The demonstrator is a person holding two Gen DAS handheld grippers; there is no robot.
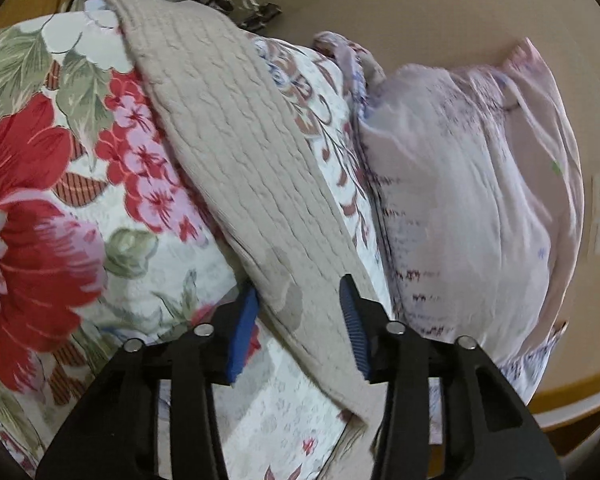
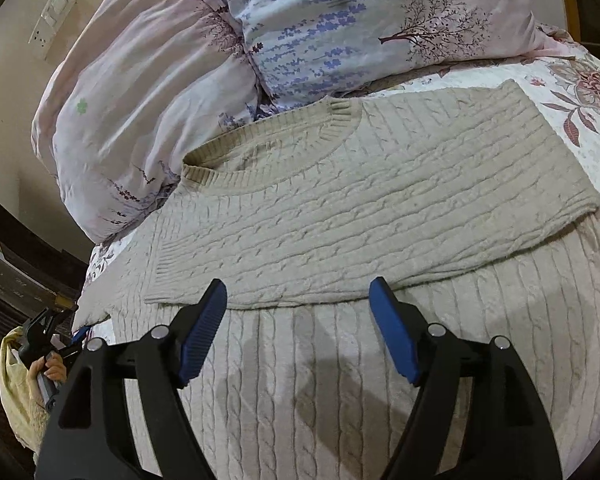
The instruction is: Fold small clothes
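Note:
A beige cable-knit sweater (image 2: 380, 200) lies flat on the bed, with one sleeve folded across its chest below the neckline. My right gripper (image 2: 298, 320) hovers open over the lower edge of that folded sleeve, nothing between its pads. In the left wrist view the sweater (image 1: 236, 152) runs diagonally as a narrowing strip, and its near corner lies between the blue pads of my left gripper (image 1: 300, 320). The fabric there lies flat, not pinched. The left gripper (image 2: 74, 334) also shows in the right wrist view at the sweater's left corner, held by a hand (image 2: 54, 368).
A floral quilt (image 1: 40, 184) covers the bed. A lilac printed pillow and duvet (image 2: 148, 80) are heaped right behind the sweater's neckline. A wall switch plate (image 2: 52, 16) is on the beige wall. Dark floor lies off the bed's left edge.

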